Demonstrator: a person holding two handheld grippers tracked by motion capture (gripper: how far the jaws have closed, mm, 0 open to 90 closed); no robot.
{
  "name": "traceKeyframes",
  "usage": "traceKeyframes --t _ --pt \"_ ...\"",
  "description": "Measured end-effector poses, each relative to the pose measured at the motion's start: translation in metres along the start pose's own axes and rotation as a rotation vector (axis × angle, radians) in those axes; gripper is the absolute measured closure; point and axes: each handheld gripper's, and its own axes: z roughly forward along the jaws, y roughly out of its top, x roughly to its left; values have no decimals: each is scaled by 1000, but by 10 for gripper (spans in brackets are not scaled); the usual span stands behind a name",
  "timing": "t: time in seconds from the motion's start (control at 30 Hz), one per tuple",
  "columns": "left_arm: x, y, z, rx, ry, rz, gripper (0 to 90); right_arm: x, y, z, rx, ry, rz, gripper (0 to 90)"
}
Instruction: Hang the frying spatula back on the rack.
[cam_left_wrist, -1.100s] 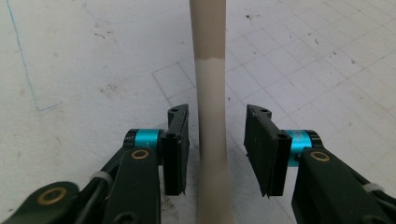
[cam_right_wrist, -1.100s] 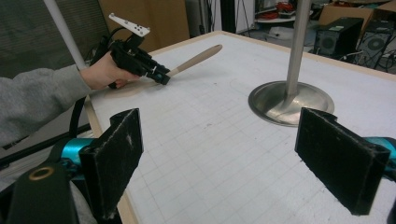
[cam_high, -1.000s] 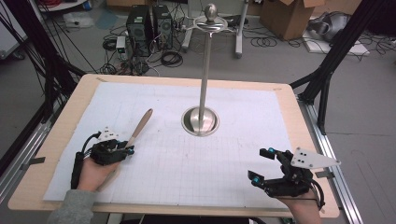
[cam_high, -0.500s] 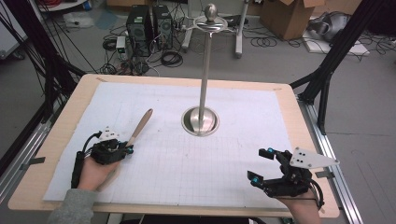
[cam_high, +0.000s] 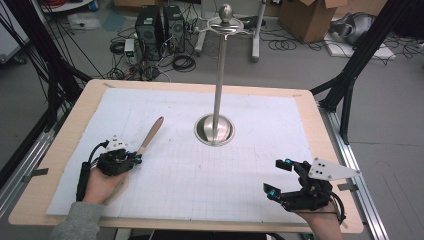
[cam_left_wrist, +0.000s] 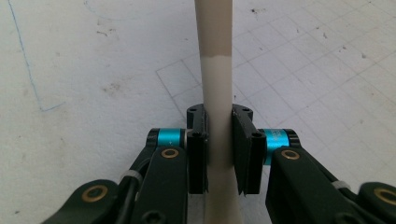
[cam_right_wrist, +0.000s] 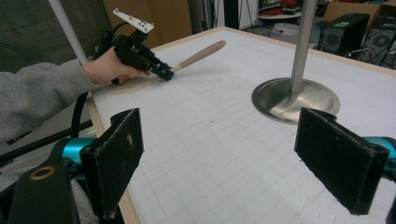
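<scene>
The left gripper (cam_left_wrist: 219, 149) has just been closing, its pads seemingly pressing the wooden handle (cam_left_wrist: 215, 70) lying on the table (cam_high: 70, 145). Nearer the front edge, the right gripper (cam_high: 280, 177) hovers wide open, empty; its view shows the stand (cam_right_wrist: 299, 95) beyond.

My high view looked forward and down over the table (cam_high: 65, 150). My gripper views sat low and close; the right one shared the metal stand (cam_right_wrist: 295, 95) with the high view.

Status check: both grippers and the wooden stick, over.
Left gripper just closed on wooden stick. Right gripper open, empty. Metal stand beyond the stick.
</scene>
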Motion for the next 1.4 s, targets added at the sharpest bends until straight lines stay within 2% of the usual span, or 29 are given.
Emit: traceKeyframes --t 0.3,0.43,0.6,0.67,0.83,0.97,1.07,1.4 --pt "2 0 -3 7 2 10 777 0 0 -1 -5 0 2 146" --pt "4 1 -9 -20 -8 -4 777 0 0 -1 -2 0 5 146" --pt "2 8 -18 -48 -40 5 777 0 0 0 -2 0 4 146" --pt "1 10 -21 -42 -51 31 776 0 0 1 -4 4 6 146" --pt "-5 15 -24 -51 -72 44 777 2 1 7 3 20 -2 146" --pt "-10 22 -30 -78 -87 48 777 2 1 5 -1 20 2 146" --pt "-13 26 -33 -91 -80 61 777 1 1 3 -9 14 5 146" --pt "-14 39 -43 -114 -114 86 776 1 1 0 -22 3 1 146"
